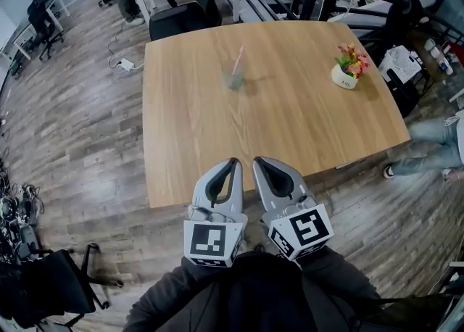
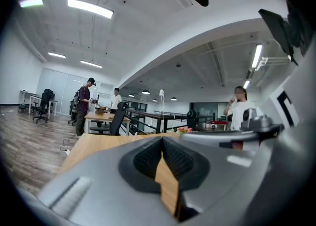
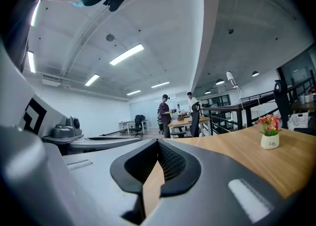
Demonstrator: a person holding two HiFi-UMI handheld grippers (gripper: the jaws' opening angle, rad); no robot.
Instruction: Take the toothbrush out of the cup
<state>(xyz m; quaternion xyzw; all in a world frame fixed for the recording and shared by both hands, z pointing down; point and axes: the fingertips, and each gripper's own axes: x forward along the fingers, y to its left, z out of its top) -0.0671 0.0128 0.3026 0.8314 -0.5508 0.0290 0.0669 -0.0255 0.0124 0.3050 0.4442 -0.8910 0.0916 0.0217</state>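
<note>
Grey left gripper (image 1: 233,163) and right gripper (image 1: 259,162) are both clenched on nothing, side by side at the lower middle of the head view, by the near edge of the table (image 1: 187,142). Nothing of the task is done yet. The pink toothbrush (image 1: 239,58) stands in the cup (image 1: 233,78) at the upper middle, well apart from both. Its long axis runs near upright, the free end tipped slightly right.

Wooden table (image 1: 196,127), cup (image 1: 234,77) holding pink toothbrush (image 1: 239,55) toward far middle, flower pot (image 1: 346,75) far right
</note>
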